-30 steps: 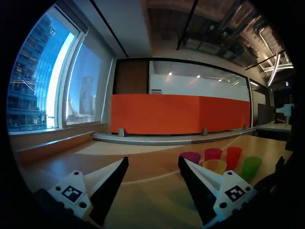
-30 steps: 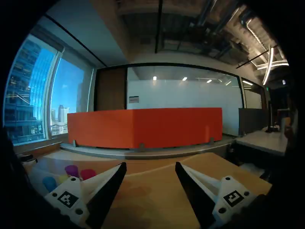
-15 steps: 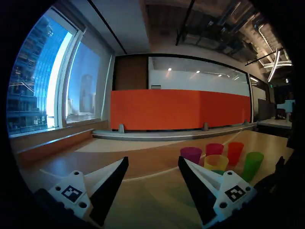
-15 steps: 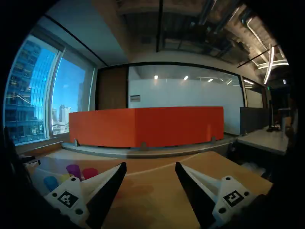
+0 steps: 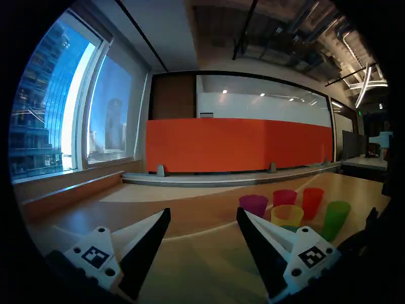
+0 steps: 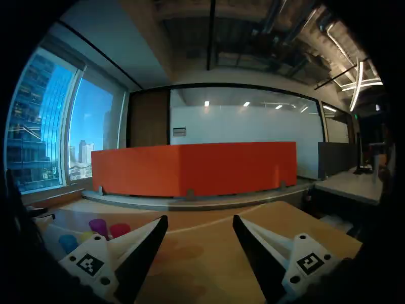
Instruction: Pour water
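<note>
Setting: high-rise office. Ahead of the jaws, an orange divider panel (image 5: 238, 147) edges the wooden desk (image 5: 202, 253), with a glass-walled room (image 6: 243, 121) behind. Left of jaws: tall windows (image 5: 61, 111), towers outside. Above: exposed ducting (image 5: 298, 35). Far right: possibly a monitor (image 6: 359, 154), too dark to tell.

Cups (image 5: 286, 215) on table (image 5: 202, 253), partition (image 5: 238, 147) behind

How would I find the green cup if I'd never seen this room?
Look for the long orange wall across the room, then drop down to the wooden table in front of it. A huddle of coloured cups stands there, and the green cup is at its right end in the left gripper view, beside the orange cup. It is the only lime-green one.
</note>
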Demonstrator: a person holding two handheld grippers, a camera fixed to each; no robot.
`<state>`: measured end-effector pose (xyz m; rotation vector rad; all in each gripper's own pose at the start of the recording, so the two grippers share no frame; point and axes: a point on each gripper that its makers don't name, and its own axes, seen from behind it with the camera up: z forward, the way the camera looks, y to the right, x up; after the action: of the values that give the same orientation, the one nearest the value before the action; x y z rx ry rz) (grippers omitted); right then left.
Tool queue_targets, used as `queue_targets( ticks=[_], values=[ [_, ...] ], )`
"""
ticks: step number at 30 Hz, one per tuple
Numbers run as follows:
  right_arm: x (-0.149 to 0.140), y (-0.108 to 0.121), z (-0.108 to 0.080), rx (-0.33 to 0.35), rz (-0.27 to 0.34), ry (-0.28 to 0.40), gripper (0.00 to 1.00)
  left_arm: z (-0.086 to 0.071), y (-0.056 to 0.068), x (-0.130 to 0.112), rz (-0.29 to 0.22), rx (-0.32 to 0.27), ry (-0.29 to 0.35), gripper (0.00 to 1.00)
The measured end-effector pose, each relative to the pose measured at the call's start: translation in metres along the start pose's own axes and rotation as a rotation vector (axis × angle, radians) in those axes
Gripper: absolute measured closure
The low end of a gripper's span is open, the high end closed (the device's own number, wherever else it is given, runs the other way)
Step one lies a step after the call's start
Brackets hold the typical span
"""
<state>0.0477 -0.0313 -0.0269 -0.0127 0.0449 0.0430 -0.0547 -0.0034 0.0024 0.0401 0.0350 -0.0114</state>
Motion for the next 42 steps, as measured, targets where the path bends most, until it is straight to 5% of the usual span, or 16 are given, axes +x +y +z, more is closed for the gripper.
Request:
queue_targets(
  ticks=[14,29,42],
  values=[
    [-0.001,-0.005,-0.009,0.030,-0.058,0.046,0.01,0.000,-0.001,0.000,0.002,0.000,0.000,0.03],
    [-0.023,-0.016,0.005,0.068,-0.087,0.057,0.01,0.000,-0.001,0.000,0.001,0.000,0.000,0.03],
    [-0.050,-0.007,0.016,0.026,-0.089,0.057,0.01,-0.001,0.000,0.000,0.001,0.000,-0.001,0.03]
  ],
)
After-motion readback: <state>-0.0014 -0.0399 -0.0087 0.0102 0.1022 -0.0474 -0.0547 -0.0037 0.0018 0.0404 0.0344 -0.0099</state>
